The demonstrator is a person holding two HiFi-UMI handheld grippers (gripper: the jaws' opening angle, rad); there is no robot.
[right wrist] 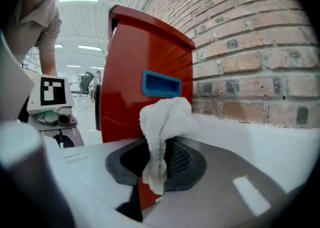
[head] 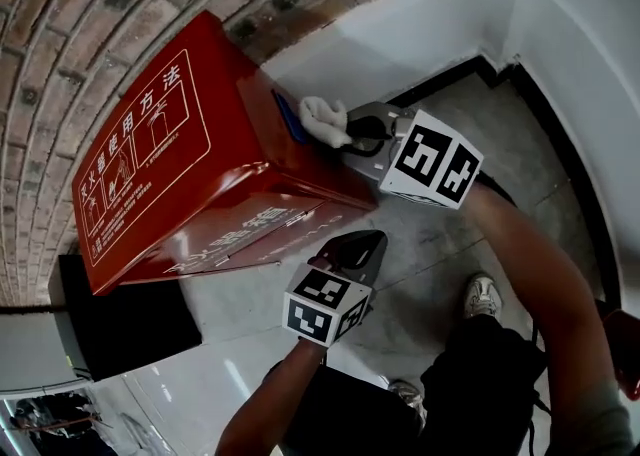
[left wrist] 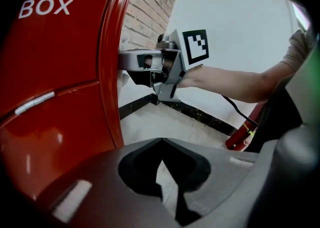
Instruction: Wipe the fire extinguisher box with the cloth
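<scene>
White cloth [right wrist: 165,117] clenched in my right tool [right wrist: 159,154], I am holding it beside the blue handle [right wrist: 161,83] on the red fire extinguisher box [head: 170,154], apparently wiping that side, my left tool [left wrist: 161,144] hanging closed and empty; next needs firm sweeping contact.

Fire extinguisher box [head: 170,154] was smooth, high-gloss red painted metal that carried reflections. Its recessed handle [right wrist: 161,84] looked like blue plastic. Cloth [right wrist: 165,119] was white terry, nubbly and matt. Brick wall [right wrist: 250,57] was rough and matt. Floor [head: 450,244] was smooth pale tile with a slight sheen. Right gripper [right wrist: 156,167] had a satin grey plastic shell.
</scene>
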